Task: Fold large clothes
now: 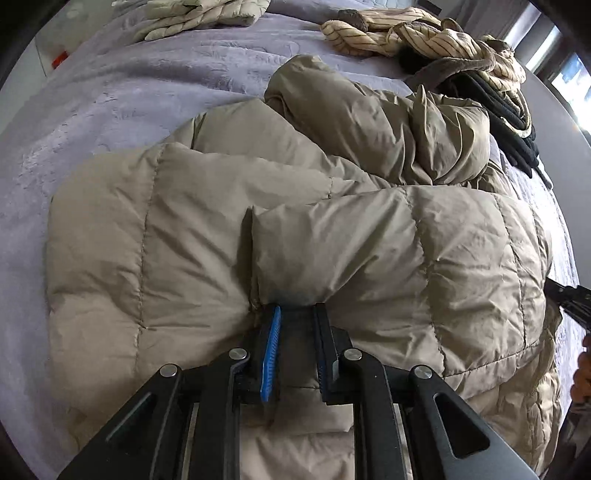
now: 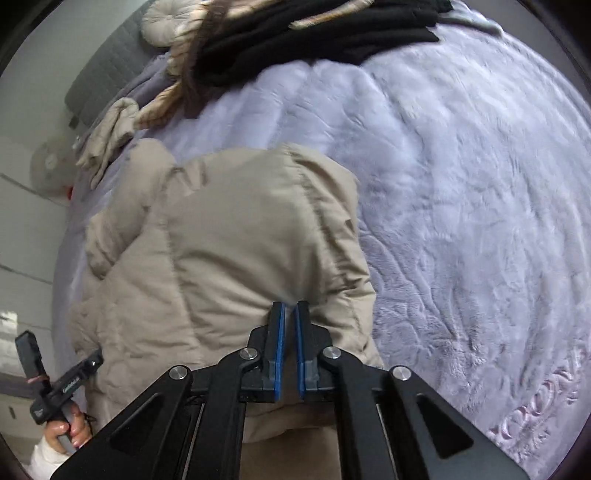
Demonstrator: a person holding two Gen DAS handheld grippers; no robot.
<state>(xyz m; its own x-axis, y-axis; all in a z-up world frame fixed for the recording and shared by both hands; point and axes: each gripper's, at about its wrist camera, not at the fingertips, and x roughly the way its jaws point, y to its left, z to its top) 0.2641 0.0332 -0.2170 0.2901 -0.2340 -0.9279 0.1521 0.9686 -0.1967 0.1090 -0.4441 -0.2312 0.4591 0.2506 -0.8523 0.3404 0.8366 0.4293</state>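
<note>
A beige quilted puffer jacket [image 1: 332,229] lies partly folded on a lilac plush bedspread [image 1: 110,110]. My left gripper [image 1: 295,312] presses against the folded edge of the jacket; a fold of fabric sits between its blue-padded fingers, with a narrow gap showing. In the right wrist view the jacket [image 2: 240,240] hangs bunched from my right gripper [image 2: 290,306], whose jaws are closed tight on the fabric above the bedspread [image 2: 461,221]. The left gripper's handle [image 2: 55,384] and the hand show at lower left.
A striped cream garment [image 1: 406,33] and black clothes [image 1: 509,122] are piled at the far right of the bed. Another folded light quilted piece [image 1: 192,14] lies at the far edge. The black pile [image 2: 314,33] tops the right wrist view.
</note>
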